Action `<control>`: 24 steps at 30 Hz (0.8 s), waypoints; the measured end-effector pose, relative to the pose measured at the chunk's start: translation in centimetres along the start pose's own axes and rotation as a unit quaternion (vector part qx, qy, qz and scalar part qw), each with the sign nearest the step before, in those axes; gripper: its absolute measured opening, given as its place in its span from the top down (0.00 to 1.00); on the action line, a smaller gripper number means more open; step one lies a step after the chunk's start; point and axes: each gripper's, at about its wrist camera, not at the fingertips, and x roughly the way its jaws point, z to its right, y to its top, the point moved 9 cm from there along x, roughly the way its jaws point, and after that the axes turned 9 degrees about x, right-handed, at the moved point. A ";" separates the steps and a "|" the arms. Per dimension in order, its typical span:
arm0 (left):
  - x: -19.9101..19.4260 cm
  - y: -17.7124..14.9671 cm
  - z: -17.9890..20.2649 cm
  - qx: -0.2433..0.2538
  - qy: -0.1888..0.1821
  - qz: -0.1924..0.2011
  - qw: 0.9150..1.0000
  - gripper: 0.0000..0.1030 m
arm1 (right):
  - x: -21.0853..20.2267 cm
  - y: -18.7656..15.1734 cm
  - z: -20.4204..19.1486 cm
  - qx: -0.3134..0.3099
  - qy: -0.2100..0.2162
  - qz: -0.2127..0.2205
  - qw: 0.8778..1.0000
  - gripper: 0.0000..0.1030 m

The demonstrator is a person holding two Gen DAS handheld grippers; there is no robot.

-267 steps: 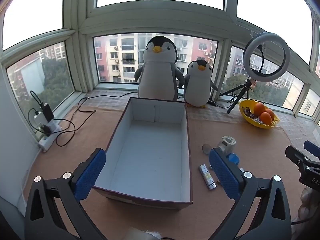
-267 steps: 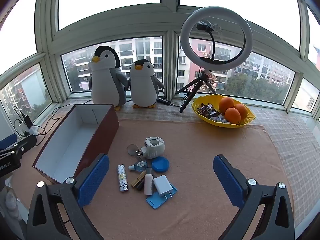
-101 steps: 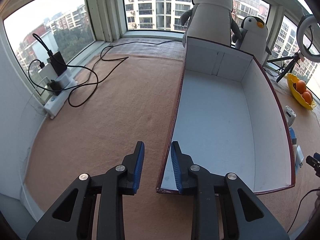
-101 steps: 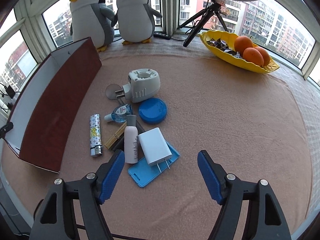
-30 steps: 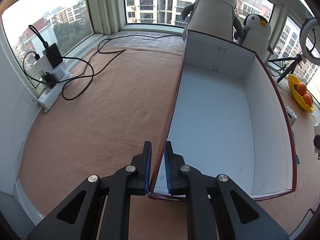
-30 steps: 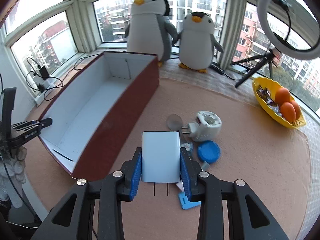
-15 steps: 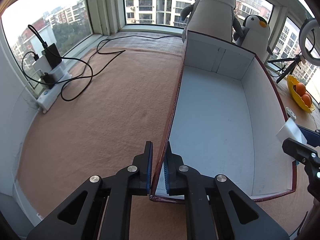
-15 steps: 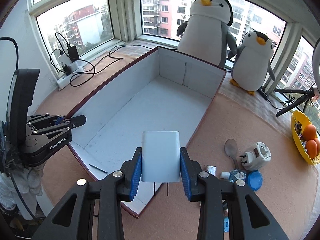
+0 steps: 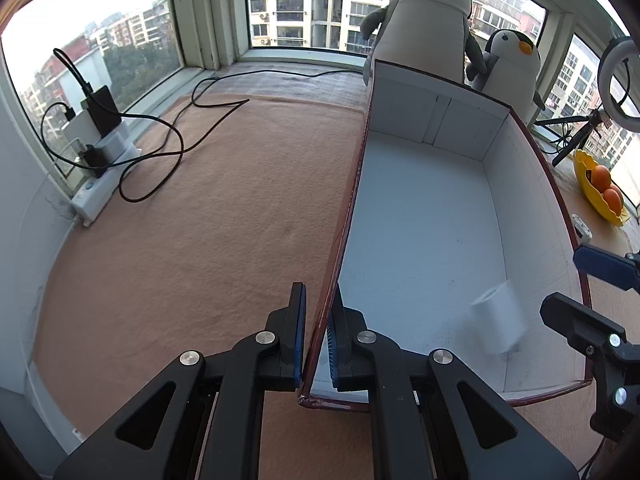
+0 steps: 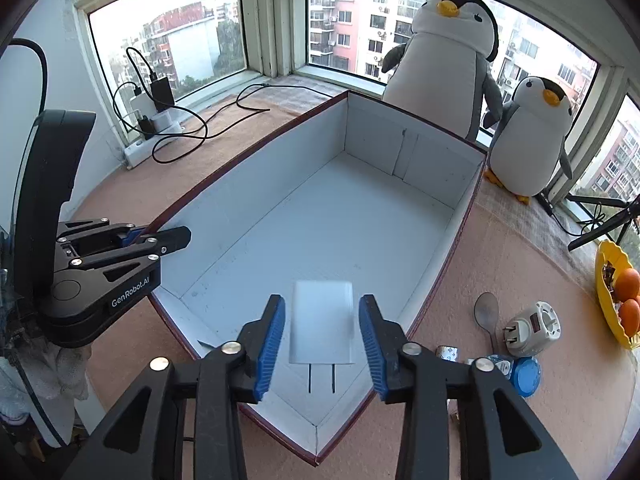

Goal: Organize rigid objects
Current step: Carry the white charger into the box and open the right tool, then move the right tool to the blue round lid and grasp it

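Right wrist view: right tongs (image 10: 322, 336) open around charger (image 10: 322, 326) over box (image 10: 256, 148).

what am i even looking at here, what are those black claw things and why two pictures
The black claws are hand-held grippers, one in each of a person's hands, each with a fisheye camera looking along its fingers; hence two pictures. The left gripper is shut on the near wall of a box with a white inside, steadying it. The right gripper has just been opening: a white charger sits between its blue pads, untouched by them, over the box. It looks blurred, likely falling. To the right, on the brown mat, lie a spoon, a white plug adapter and a blue lid. Two toy penguins stand by the window.
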 end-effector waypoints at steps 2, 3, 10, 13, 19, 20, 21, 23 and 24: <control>0.1 0.0 0.0 0.001 0.001 -0.001 1.000 0.92 | -0.4 0.3 0.1 0.005 0.003 0.009 1.000 0.38; 0.1 0.0 0.0 0.000 0.002 -0.002 1.000 0.92 | -0.6 0.3 0.2 0.006 0.006 0.011 1.000 0.38; 0.1 0.0 0.0 0.002 0.003 -0.006 1.000 0.92 | -1.8 0.4 1.4 0.027 0.013 0.022 0.999 0.32; 0.2 0.0 0.0 0.003 0.004 -0.007 1.000 0.92 | -2.3 0.0 2.6 0.037 0.011 0.025 0.999 0.30; 0.1 -0.1 0.0 0.004 0.005 -0.009 1.000 0.92 | -4.2 -1.2 6.7 0.044 -0.026 0.049 0.997 0.30; 0.1 -0.1 0.0 0.004 0.006 -0.010 1.000 0.92 | -4.5 -1.6 7.5 0.048 -0.029 0.048 0.997 0.29; 0.1 -0.1 0.0 0.004 0.006 -0.010 1.000 0.92 | -4.7 -1.9 8.3 0.052 -0.031 0.046 0.997 0.29; 0.1 -0.1 0.0 0.004 0.007 -0.010 1.000 0.92 | -5.1 -2.8 10.1 0.066 -0.040 0.043 0.996 0.29; 0.1 -0.1 0.0 0.004 0.008 -0.011 1.000 0.92 | -5.4 -3.2 11.2 0.074 -0.048 0.042 0.995 0.29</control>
